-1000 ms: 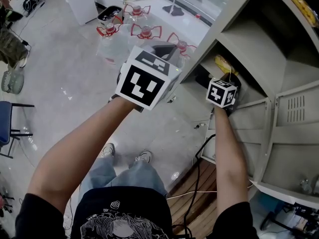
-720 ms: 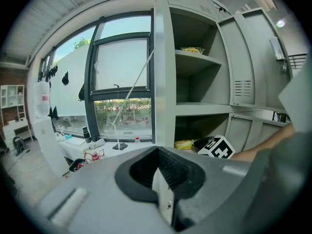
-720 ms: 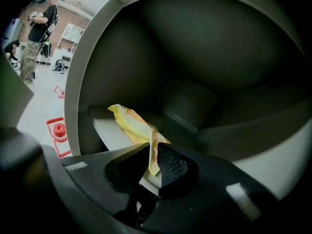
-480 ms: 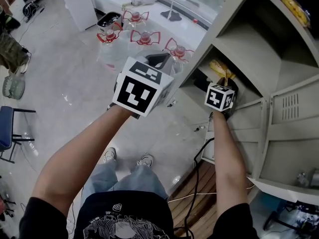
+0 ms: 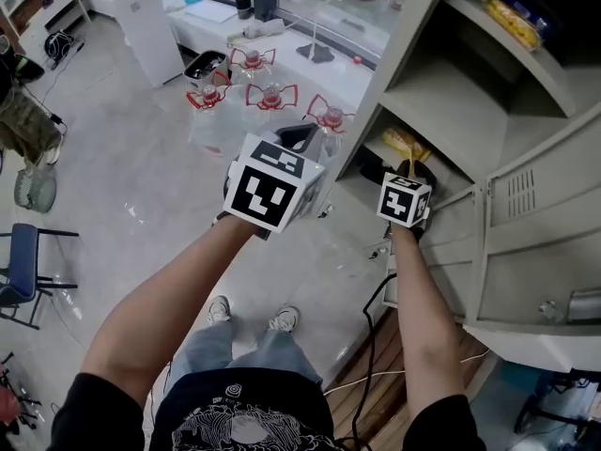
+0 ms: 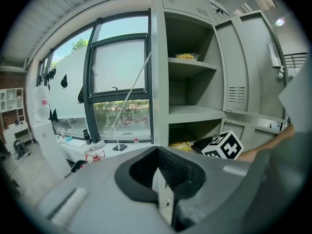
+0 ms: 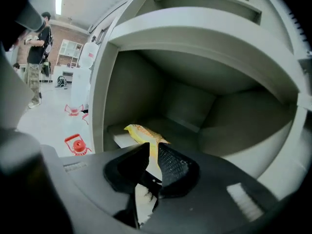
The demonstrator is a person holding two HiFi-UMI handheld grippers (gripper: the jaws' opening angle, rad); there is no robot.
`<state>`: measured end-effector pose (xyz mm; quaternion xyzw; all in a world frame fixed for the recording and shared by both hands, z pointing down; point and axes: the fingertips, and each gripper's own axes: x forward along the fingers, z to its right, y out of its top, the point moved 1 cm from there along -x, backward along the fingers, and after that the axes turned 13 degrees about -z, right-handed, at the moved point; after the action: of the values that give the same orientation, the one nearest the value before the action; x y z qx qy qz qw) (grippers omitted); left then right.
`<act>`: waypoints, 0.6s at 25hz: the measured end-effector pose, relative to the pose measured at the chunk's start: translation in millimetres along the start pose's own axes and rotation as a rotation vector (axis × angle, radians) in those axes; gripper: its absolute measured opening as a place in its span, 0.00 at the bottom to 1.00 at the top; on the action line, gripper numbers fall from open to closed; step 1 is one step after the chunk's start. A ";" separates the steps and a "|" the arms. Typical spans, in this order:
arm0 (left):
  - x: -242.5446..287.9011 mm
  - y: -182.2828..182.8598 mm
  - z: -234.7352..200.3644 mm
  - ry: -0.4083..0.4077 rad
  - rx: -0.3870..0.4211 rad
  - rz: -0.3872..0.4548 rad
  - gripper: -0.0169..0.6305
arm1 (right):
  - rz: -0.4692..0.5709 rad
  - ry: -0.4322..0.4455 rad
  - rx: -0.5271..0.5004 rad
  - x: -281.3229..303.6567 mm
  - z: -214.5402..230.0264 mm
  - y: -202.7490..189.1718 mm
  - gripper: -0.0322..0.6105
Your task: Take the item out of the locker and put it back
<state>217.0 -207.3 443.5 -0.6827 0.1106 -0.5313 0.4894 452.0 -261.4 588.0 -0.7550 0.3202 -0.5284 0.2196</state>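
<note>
**A:** While the left gripper (image 6: 159,160) is held out in the open before the locker (image 5: 424,36), jaws clenched on nothing, how is the bag (image 7: 138,130) expected to handle?

**B:** It is judged light and soft. The film is thin and crinkly, probably slippery, and the contents could be crushed. It is best taken by its flat end, not by the belly, and that is where it is taken. That end is pinched between the jaws of the right gripper (image 7: 152,156), which have just been eased open a little. The rest of the bag lies in the locker's lower open compartment, near the front lip.

**A:** And what is changed from a second ago?

**B:** Little. The left gripper is seen shut and unused, as before. The bag is found in the same compartment, with the right gripper at its mouth both times. The head view is swung upward, so more of the window bench and the top shelf is shown.
</note>
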 end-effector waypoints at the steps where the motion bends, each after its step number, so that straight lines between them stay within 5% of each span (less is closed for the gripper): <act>1: -0.6 1.4 3.0 -0.005 0.007 0.001 0.03 | 0.006 0.009 0.010 -6.3 -1.2 1.4 0.17; 15: -10.3 27.3 28.5 -0.112 0.104 0.062 0.03 | 0.106 0.054 0.120 -101.8 0.8 23.5 0.14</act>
<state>246.6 -198.2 416.9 -0.6812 0.0767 -0.4819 0.5458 422.8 -205.0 505.0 -0.7080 0.3334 -0.5544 0.2833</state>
